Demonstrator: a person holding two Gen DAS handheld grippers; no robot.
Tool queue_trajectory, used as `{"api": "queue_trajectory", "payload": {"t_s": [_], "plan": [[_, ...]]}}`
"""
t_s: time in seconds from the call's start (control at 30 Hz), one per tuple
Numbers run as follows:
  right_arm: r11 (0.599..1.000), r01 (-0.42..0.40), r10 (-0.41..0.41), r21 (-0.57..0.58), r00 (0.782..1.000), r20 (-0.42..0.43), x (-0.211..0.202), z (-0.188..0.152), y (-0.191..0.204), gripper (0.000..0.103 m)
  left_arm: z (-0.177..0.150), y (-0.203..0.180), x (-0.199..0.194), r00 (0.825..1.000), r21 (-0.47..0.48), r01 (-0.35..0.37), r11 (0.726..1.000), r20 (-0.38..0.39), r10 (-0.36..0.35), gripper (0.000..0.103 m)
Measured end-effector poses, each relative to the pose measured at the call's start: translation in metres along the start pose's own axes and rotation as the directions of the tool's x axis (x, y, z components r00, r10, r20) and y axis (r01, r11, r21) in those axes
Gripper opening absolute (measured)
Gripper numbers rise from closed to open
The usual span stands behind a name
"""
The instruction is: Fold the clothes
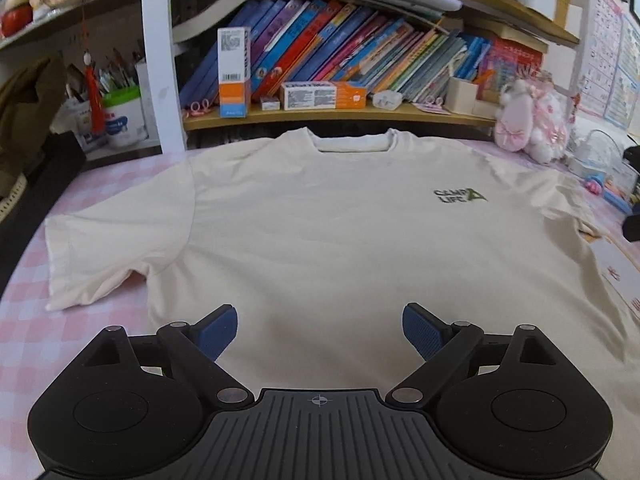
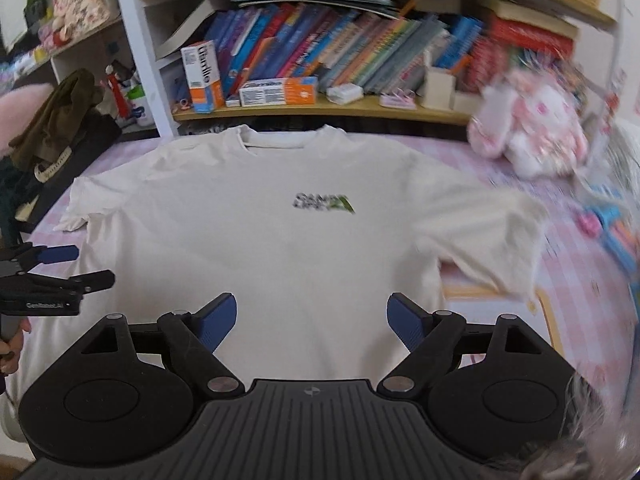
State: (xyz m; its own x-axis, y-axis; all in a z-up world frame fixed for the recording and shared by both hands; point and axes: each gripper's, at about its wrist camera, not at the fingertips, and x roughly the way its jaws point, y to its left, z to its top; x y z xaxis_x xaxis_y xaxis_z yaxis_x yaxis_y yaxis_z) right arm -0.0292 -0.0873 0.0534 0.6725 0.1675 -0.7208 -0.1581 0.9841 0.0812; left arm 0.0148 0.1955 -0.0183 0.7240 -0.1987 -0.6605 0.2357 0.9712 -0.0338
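A cream T-shirt (image 1: 320, 220) with a small green "CAMP LIFE" logo (image 1: 460, 195) lies flat, front up, on the pink checked tablecloth (image 1: 32, 320). Its collar points toward the bookshelf. In the left wrist view my left gripper (image 1: 320, 322) hovers over the shirt's lower middle, blue pads (image 1: 218, 330) wide apart and nothing between them. The right wrist view is blurred; there my right gripper (image 2: 312, 314) is also open above the T-shirt (image 2: 280, 248), near its lower part. The left gripper (image 2: 80, 267) shows at that view's left edge, over the shirt's left side, held by a hand.
A bookshelf (image 1: 340, 114) packed with books and small boxes runs along the table's far edge. A pink plush toy (image 1: 532, 124) sits at the back right, with small toys beside it. Dark bags and clothes (image 2: 48, 132) pile up at the left. A card (image 1: 616, 272) lies by the right sleeve.
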Motion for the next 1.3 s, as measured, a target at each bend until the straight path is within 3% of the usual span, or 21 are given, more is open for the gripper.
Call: {"api": "queue_trajectory", "payload": {"t_s": [0.27, 0.37, 0.4, 0.5, 0.53, 0.7, 0.9, 1.1, 1.3], "plan": [[0.998, -0.036, 0.035, -0.047, 0.999, -0.005, 0.083, 0.071, 0.016, 0.081, -0.007, -0.002, 0.039, 0.999, 0.015, -0.013, 1.0, -0.047, 0.014, 0.092], [0.997, -0.056, 0.055, -0.056, 0.998, -0.007, 0.122, 0.103, 0.014, 0.077, -0.013, -0.008, 0.043, 0.999, 0.036, -0.033, 0.999, -0.041, 0.034, 0.097], [0.996, -0.064, 0.064, -0.062, 0.998, -0.01, 0.135, 0.114, 0.013, 0.073, -0.014, -0.009, 0.044, 0.998, 0.042, -0.039, 0.998, -0.039, 0.041, 0.099], [0.991, -0.121, 0.118, -0.056, 0.992, -0.044, 0.18, 0.142, 0.01, 0.032, -0.021, -0.011, 0.042, 0.999, 0.029, -0.053, 0.998, -0.009, 0.053, 0.103], [0.991, -0.128, 0.125, -0.047, 0.991, -0.05, 0.195, 0.15, 0.011, 0.028, -0.024, -0.012, 0.04, 0.998, 0.025, -0.059, 0.998, 0.009, 0.058, 0.103], [0.992, -0.125, 0.122, -0.028, 0.989, -0.083, 0.265, 0.182, 0.014, 0.024, -0.025, -0.013, 0.038, 0.997, 0.019, -0.066, 0.998, 0.029, 0.065, 0.103], [0.992, -0.104, 0.09, -0.076, 0.981, -0.174, 0.321, 0.196, 0.018, 0.02, -0.025, -0.013, 0.037, 0.997, 0.018, -0.066, 0.998, 0.031, 0.065, 0.103], [0.991, -0.039, 0.025, -0.128, 0.993, -0.111, 0.347, 0.214, 0.017, 0.017, -0.026, -0.013, 0.036, 0.997, 0.015, -0.068, 0.998, 0.032, 0.067, 0.103], [0.993, -0.117, 0.115, -0.02, 0.991, -0.068, 0.346, 0.222, -0.011, 0.019, -0.027, -0.014, 0.036, 0.997, 0.012, -0.068, 0.998, 0.032, 0.068, 0.103]]}}
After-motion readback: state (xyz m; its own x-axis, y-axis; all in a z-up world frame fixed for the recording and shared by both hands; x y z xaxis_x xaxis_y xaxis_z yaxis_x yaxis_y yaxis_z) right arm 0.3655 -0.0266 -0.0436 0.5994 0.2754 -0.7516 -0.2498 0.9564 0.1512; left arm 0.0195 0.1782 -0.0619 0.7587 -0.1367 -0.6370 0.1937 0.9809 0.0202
